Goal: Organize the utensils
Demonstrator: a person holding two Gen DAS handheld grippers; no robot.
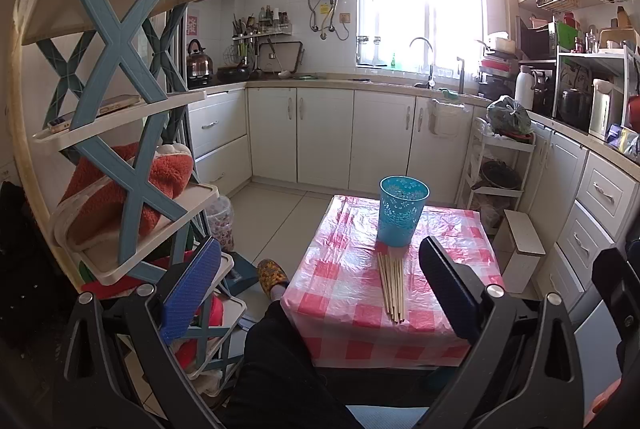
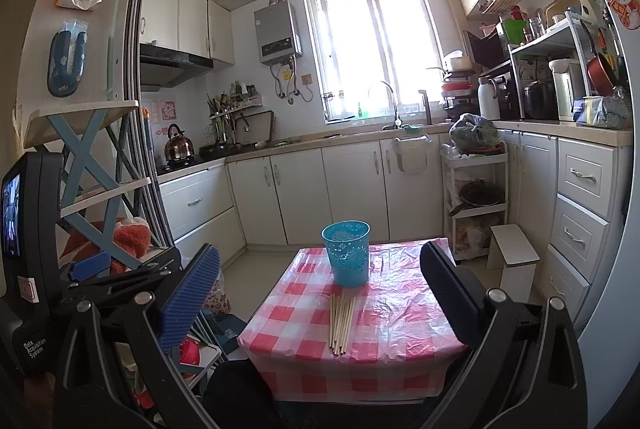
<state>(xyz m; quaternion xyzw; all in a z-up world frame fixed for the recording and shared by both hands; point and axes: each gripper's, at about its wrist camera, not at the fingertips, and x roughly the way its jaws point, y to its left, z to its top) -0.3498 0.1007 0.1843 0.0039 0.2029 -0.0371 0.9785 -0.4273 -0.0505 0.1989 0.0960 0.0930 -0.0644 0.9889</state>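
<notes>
Both my grippers, left (image 1: 316,281) and right (image 2: 316,289), hang wide and empty, short of the table (image 2: 400,321). The chopsticks (image 2: 340,323) lie bundled ahead and below, long axis running away from me toward the cup (image 2: 346,253), near ends closest. The right gripper seems better centred on them, though fisheye distortion makes that uncertain.

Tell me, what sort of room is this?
A home kitchen, most likely: a sink tap under the window, a kettle on the stove, and a small checked table holding chopsticks.
</notes>
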